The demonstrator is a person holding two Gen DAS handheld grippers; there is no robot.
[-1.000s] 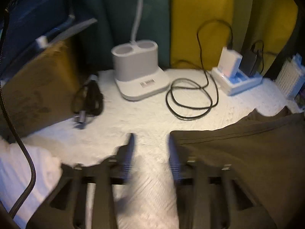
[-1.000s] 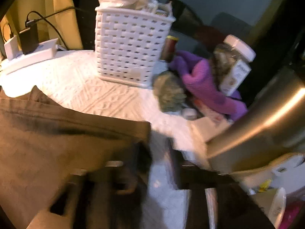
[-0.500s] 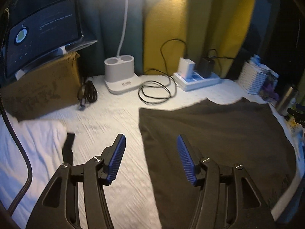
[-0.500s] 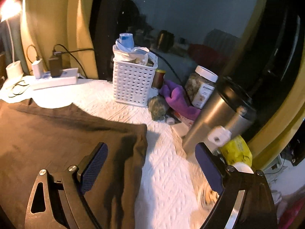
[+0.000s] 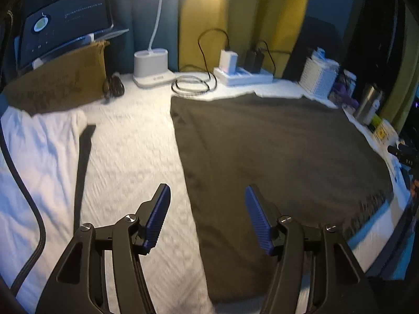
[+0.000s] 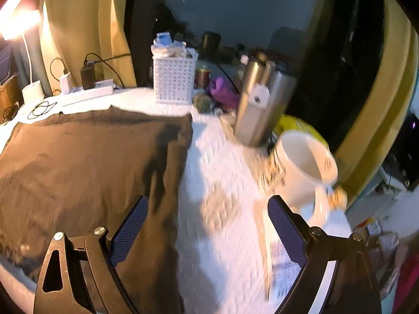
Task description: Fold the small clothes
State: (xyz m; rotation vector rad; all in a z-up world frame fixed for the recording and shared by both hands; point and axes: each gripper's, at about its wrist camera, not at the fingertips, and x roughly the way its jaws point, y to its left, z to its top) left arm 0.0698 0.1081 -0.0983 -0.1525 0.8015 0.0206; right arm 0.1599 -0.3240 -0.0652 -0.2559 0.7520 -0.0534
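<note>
A dark olive-brown garment (image 5: 275, 157) lies spread flat on the white textured table cover (image 5: 125, 151). My left gripper (image 5: 207, 196) hovers above the garment's left edge near the front, its jaws opening with nothing pressed between the blue pads. In the right wrist view the same garment (image 6: 78, 162) fills the left half, and my right gripper (image 6: 208, 206) stands wide open over its right edge and the white cover (image 6: 217, 183), holding nothing.
A white cloth (image 5: 39, 151) and a dark strap (image 5: 82, 167) lie at the left. Along the back stand a cardboard box (image 5: 57, 83), lamp base (image 5: 152, 68), power strip (image 5: 243, 74) and white basket (image 6: 174, 81). A steel tumbler (image 6: 258, 104) and white mug (image 6: 301, 167) crowd the right edge.
Both grippers pulled back from the far end of the garment toward the near edge and opened wider. The garment stays flat on the cover.
</note>
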